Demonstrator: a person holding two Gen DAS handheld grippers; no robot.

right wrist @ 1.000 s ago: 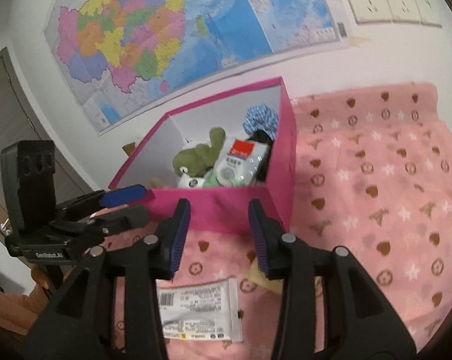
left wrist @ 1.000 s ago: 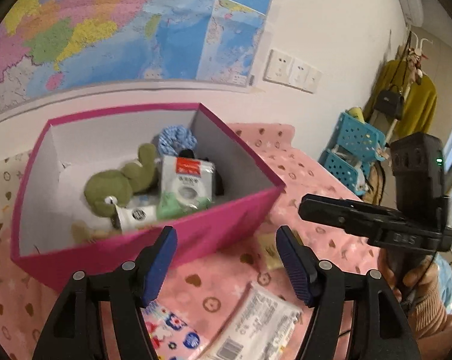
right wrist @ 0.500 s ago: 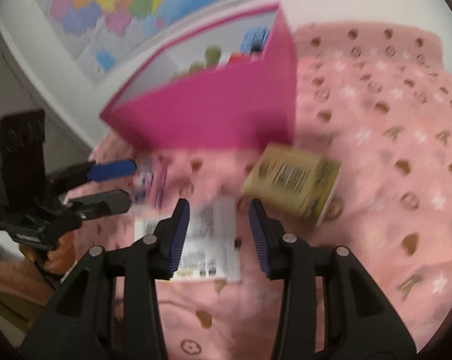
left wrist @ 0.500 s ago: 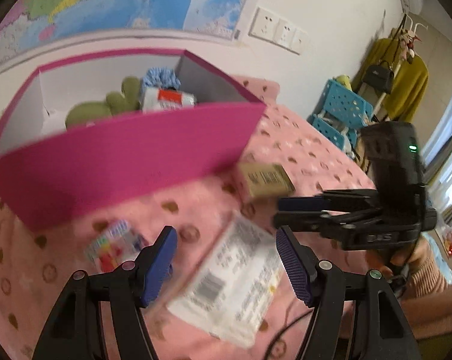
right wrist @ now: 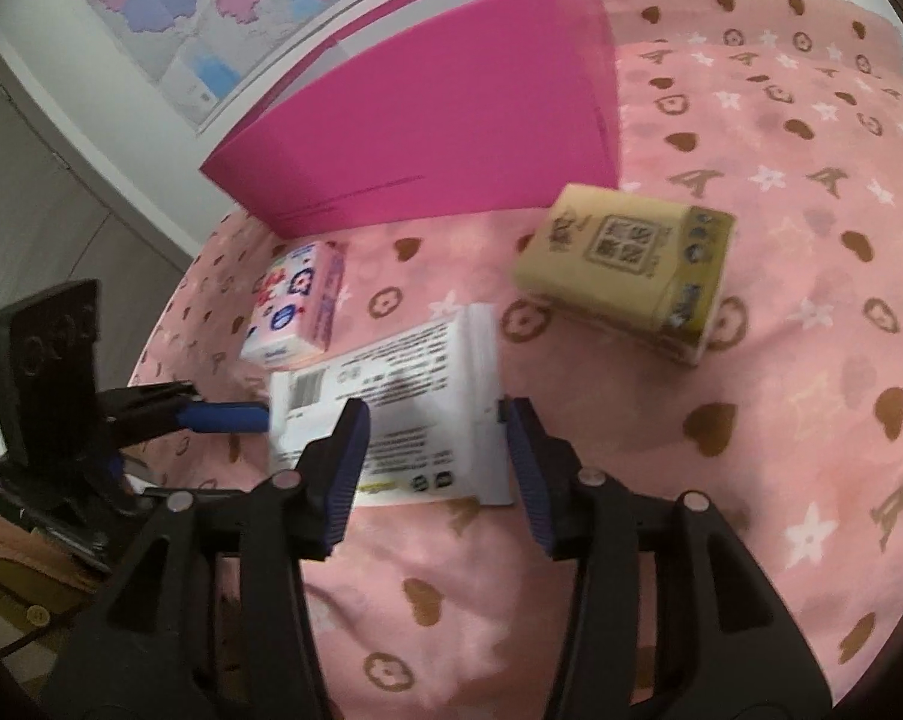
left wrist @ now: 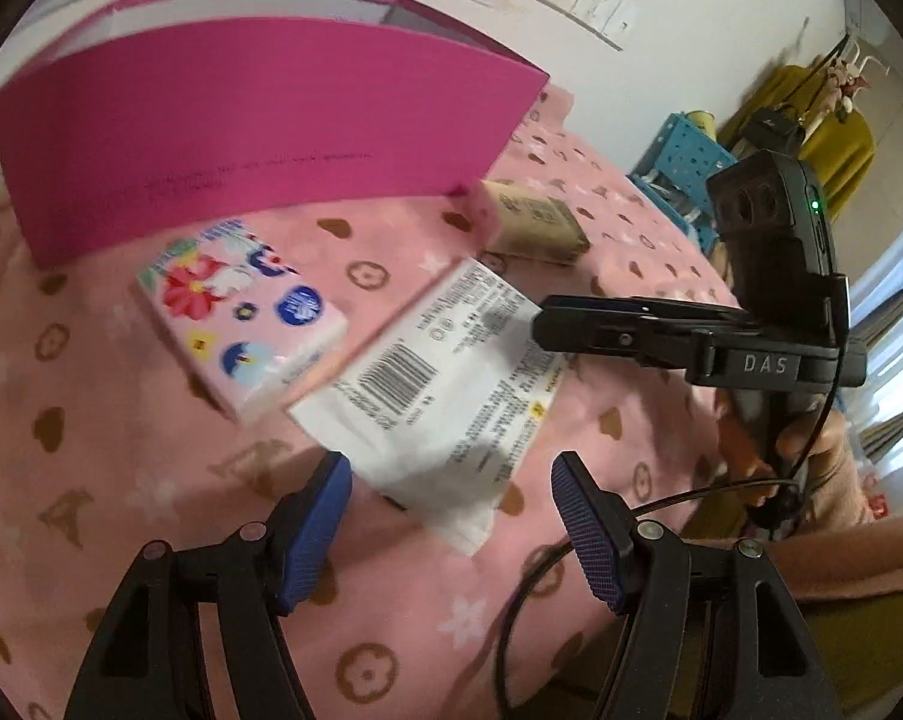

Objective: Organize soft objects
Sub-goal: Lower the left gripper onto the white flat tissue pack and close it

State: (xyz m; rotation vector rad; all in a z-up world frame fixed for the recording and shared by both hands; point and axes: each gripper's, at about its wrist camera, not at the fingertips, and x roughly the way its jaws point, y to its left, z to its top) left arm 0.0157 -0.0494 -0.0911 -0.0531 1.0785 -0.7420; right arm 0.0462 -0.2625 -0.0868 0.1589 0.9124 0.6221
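Step in hand: the approach to a pick-up. Both grippers are low over the pink cloth [right wrist: 751, 120] in front of the magenta box [right wrist: 439, 120], and nothing is lifted yet.
Target, as I judge it: the white flat packet [right wrist: 403, 384], which lies between the two grippers on the cloth, printed side with the barcode up.
Right gripper [right wrist: 436, 462]: its jaws have just been opening and now stand apart. The packet's near edge lies between them, but the pads do not press on it.
Left gripper [left wrist: 451, 516]: jaws apart and empty, just short of the other end of the same packet [left wrist: 445, 378].
Other soft things still outside: a flowered tissue pack [left wrist: 241, 312] just beside the white packet, near the box wall, and a tan tissue pack [right wrist: 625, 270] a little apart, close to the box corner.
Box: it is seen only from outside here, so its contents are hidden.
Next move calls for: one gripper to go lower, until the pads are on both sides of the thin packet, and then to close. The packet is flat and limp, so I think a grip on an edge is safer than one from above.
Risk: the slippery film may slide on the cloth or fold when the jaws close.
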